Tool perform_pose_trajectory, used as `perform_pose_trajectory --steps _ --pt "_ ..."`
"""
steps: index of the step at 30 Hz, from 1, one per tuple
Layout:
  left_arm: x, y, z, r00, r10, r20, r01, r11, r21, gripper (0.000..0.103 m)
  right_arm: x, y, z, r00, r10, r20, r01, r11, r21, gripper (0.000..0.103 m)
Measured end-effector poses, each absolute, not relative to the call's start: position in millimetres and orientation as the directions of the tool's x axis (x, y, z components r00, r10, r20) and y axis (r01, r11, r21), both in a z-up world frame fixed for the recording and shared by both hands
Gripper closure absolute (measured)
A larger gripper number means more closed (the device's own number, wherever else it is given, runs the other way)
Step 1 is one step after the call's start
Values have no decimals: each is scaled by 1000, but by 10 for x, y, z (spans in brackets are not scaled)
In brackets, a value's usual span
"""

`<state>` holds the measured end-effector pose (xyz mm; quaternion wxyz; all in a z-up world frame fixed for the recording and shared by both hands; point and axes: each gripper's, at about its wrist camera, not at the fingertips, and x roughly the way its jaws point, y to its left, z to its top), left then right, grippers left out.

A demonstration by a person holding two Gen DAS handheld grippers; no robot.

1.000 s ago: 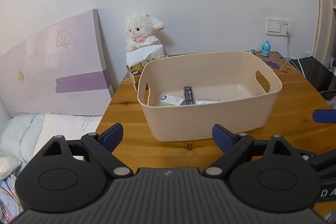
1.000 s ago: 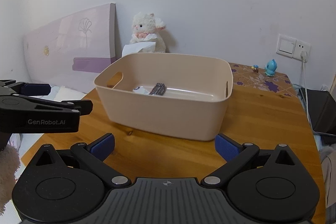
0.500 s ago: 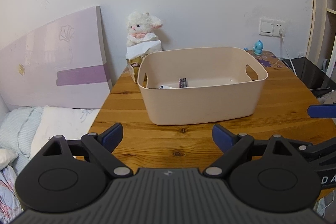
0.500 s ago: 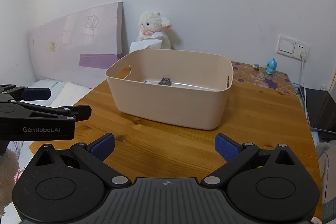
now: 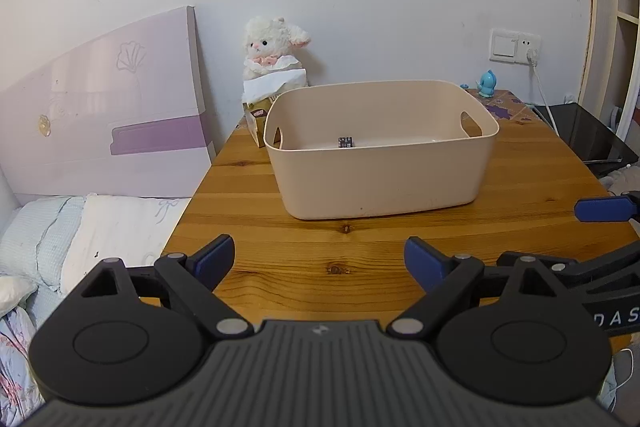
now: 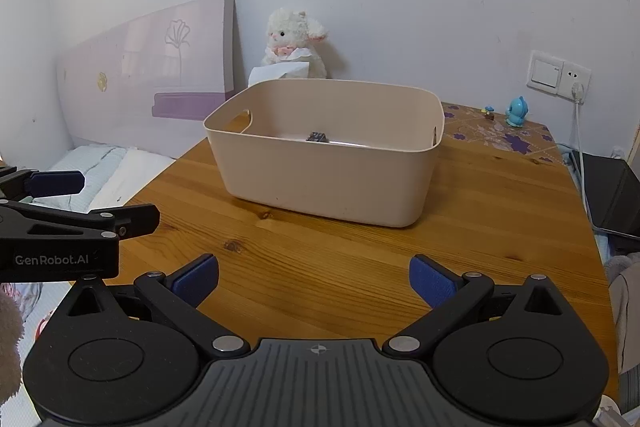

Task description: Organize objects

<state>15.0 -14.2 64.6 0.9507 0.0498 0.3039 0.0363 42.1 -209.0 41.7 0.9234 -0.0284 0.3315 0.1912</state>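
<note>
The left gripper [image 5: 319,261] has its blue-padded fingers [image 5: 212,259] spread wide with nothing between them, and the right gripper [image 6: 314,283] is likewise fully released and empty; both hover above the near part of the wooden table [image 5: 400,259], well apart from the beige plastic bin [image 5: 380,179]. The bin stands upright toward the middle of the table, with a small dark object [image 5: 346,142] lying on its floor near the far wall. Behind the bin, a white plush lamb [image 5: 272,47] sits on a tissue box [image 5: 256,115] against the wall, a small blue figurine [image 6: 518,111] stands at the far right corner, and a bed headboard [image 5: 120,99] leans to the left.
</note>
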Motion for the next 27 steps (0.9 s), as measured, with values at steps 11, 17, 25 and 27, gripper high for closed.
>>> perform_pose_trajectory --steps 11,17,25,27 --pt "107 -171 664 819 83 -568 -20 993 117 11 442 -2099 420 704 334 -626 -372 925 76 0" --pt "113 -127 671 818 93 -568 -31 992 118 11 453 -2131 422 706 333 -625 -372 925 74 0" --pt "118 -95 669 815 97 -571 -34 992 119 10 444 -2139 431 705 334 -626 -376 924 69 0" --pt "122 -84 669 814 97 -572 -35 992 119 10 435 -2138 440 706 335 -624 -378 923 68 0"
